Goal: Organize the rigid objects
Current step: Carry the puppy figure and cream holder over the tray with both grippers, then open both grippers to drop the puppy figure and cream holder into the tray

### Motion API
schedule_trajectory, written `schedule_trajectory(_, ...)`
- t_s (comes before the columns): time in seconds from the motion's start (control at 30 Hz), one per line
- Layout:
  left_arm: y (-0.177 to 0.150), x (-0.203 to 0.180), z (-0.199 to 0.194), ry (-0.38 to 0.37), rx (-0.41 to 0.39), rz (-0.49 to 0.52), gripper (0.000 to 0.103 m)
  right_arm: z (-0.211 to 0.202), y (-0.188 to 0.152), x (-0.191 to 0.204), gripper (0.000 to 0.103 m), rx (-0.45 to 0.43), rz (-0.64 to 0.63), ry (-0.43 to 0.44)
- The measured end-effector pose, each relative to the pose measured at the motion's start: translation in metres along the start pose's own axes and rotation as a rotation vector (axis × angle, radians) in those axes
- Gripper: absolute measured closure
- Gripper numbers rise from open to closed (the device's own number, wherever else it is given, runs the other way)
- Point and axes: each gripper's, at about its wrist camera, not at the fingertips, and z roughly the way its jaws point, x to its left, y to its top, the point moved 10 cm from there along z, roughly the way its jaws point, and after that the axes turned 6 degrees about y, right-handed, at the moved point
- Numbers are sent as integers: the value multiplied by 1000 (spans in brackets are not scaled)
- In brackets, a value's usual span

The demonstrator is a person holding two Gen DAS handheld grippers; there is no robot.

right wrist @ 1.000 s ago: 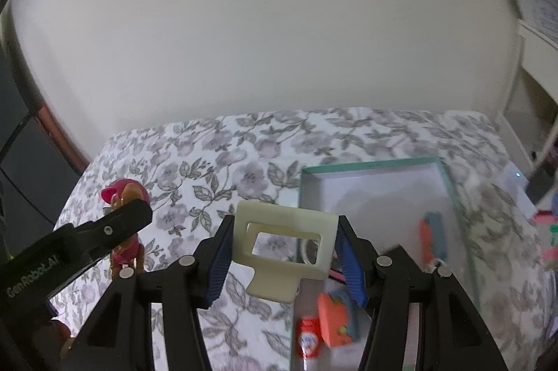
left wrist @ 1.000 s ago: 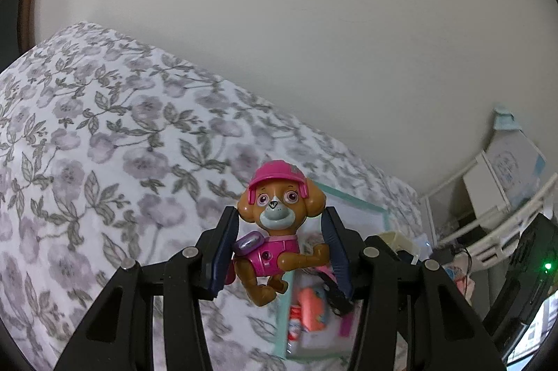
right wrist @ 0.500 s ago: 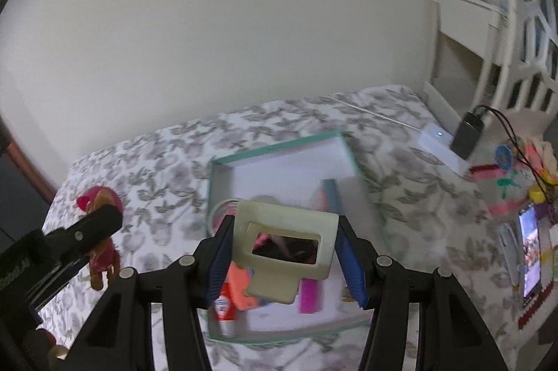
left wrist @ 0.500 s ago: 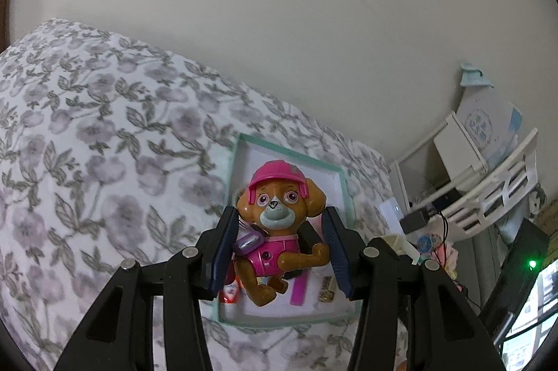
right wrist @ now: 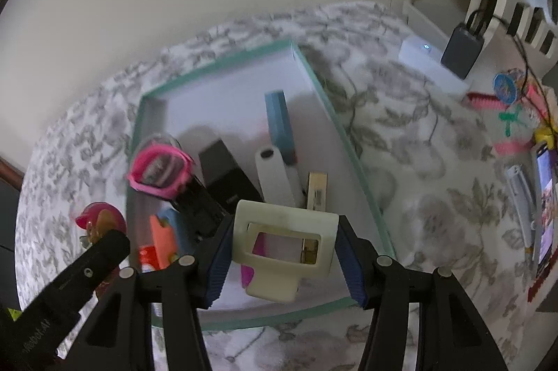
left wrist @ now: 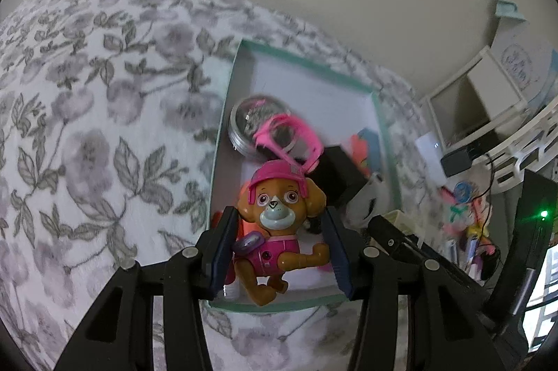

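My left gripper is shut on a toy dog with a pink cap and pink suit, held above the near end of the green-rimmed white box. My right gripper is shut on a cream plastic frame piece, held over the near end of the same box. The left gripper's finger and the toy dog's cap show at the left of the right wrist view. The box holds pink goggles, a black block, a white tube, a blue bar and an orange-blue toy.
The box lies on a grey floral bedspread against a beige wall. A round clear lid sits in the box. A charger block, a phone and small toys lie at the right, by white shelving.
Both grippers moved forward and down toward the box, which now fills more of each view. Each keeps its hold on its object.
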Motion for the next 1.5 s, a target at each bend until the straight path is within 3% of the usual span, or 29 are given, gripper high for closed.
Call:
schedule_trajectory(0.4, -13, -4, 26, -2, 85, 30, 52, 27, -17, -7, 44, 90, -17, -42)
schedule_trajectory(0.8, -21, -2, 36, -8, 130, 13, 52, 28, -17, -8, 44, 85, -37, -62)
schedule_trajectory(1.03, -21, -4, 36, -35, 157, -5, 44, 32, -19, -13, 43, 100, -8, -57)
schedule_trajectory(1.27, -17, -5, 27, -57, 156, -24, 43, 26, -15, -9, 43, 83, -28, -68)
schedule_trajectory(1.5, -5, -8, 4, -79, 105, -23, 43, 2, 2, 1, 43, -1, -63, -73)
